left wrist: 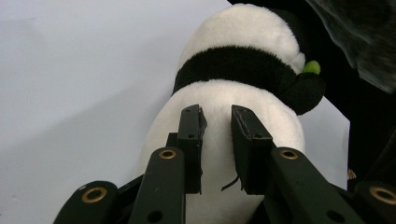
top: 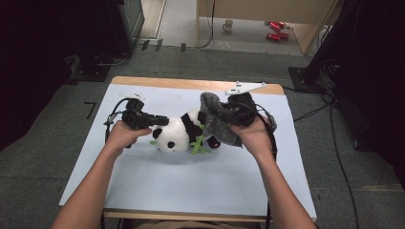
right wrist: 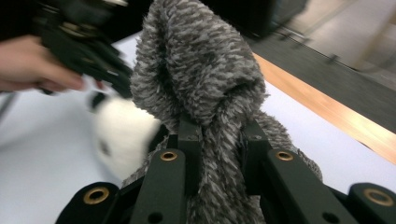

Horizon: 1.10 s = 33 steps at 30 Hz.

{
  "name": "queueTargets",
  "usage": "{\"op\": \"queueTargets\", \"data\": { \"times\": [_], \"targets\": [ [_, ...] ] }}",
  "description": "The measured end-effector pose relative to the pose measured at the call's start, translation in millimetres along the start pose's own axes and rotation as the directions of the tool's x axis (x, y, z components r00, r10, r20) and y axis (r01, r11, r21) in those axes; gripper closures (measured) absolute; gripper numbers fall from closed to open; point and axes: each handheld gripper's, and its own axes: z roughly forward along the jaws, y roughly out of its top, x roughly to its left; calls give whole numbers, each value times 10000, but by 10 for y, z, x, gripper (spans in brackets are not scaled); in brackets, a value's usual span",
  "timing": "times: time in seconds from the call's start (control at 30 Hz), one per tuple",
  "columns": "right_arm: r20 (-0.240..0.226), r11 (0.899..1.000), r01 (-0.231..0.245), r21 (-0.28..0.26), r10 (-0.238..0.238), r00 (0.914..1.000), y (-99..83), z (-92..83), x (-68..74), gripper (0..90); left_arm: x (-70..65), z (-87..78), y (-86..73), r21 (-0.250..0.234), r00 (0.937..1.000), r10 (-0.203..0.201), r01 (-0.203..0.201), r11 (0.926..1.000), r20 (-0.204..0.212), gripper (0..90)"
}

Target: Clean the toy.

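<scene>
A pale blue-white sheet is laid over the tabletop (top: 191,176), and a strip of bare wood is left exposed along the far edge. The tabletop is surrounded by grey carpeted floor (top: 229,64). Cables are run across the floor at the right, and black equipment stands are placed at both far corners. Beyond the carpet, a mug (top: 228,25) and red objects (top: 276,29) are seen on a lighter floor under a wooden frame.

A plush panda (top: 177,135) is laid on its side near the middle of the sheet, with a green leaf piece against its front. The left tool (top: 160,120) is closed on the white fur of the panda's head. The right tool (top: 224,114) is clamped on a grey knitted cloth (top: 216,119), which is held raised above the panda's rear half. White brackets are seen at the far edge of the sheet.
</scene>
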Motion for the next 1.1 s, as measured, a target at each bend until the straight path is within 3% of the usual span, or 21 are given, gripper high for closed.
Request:
{"op": "queueTargets", "data": {
  "times": [0.13, 0.3, 0.43, 0.53, 0.7, 0.9, 1.1],
  "targets": [
    [-864, 9991, 379, 175, -363, 9956, 58, 257, 294, 769, -3, -1, 4, 37, 10000, -52, 52, 10000, 21, 754],
    [-1677, 9942, 907, 583, -798, 9826, 60, 673, 646, 768, -3, -2, 5, 44, 9999, -124, 124, 9999, 33, 755],
    [-2044, 9891, 1112, 968, -895, 9748, -3, 971, 816, 769, 0, -4, 4, 46, 9999, -154, 154, 9999, 54, 754],
    [-2081, 9832, 1234, 1342, -938, 9736, -83, 1137, 862, 769, 2, -7, 0, 55, 9999, -140, 139, 9999, 54, 755],
    [-2026, 9850, 1099, 1331, -815, 9759, -148, 1135, 750, 770, -6, 4, -5, 21, 9999, -103, 103, 9999, 67, 756],
    [-1099, 9845, 1059, 1395, -909, 9898, -160, 915, 528, 770, -18, -1, -8, 106, 10000, -27, 27, 9999, 67, 756],
    [-731, 9954, 242, 927, -174, 9972, -243, 611, 171, 770, -28, 10, -7, 93, 10000, 46, -46, 9999, 75, 754]
  ]
}}
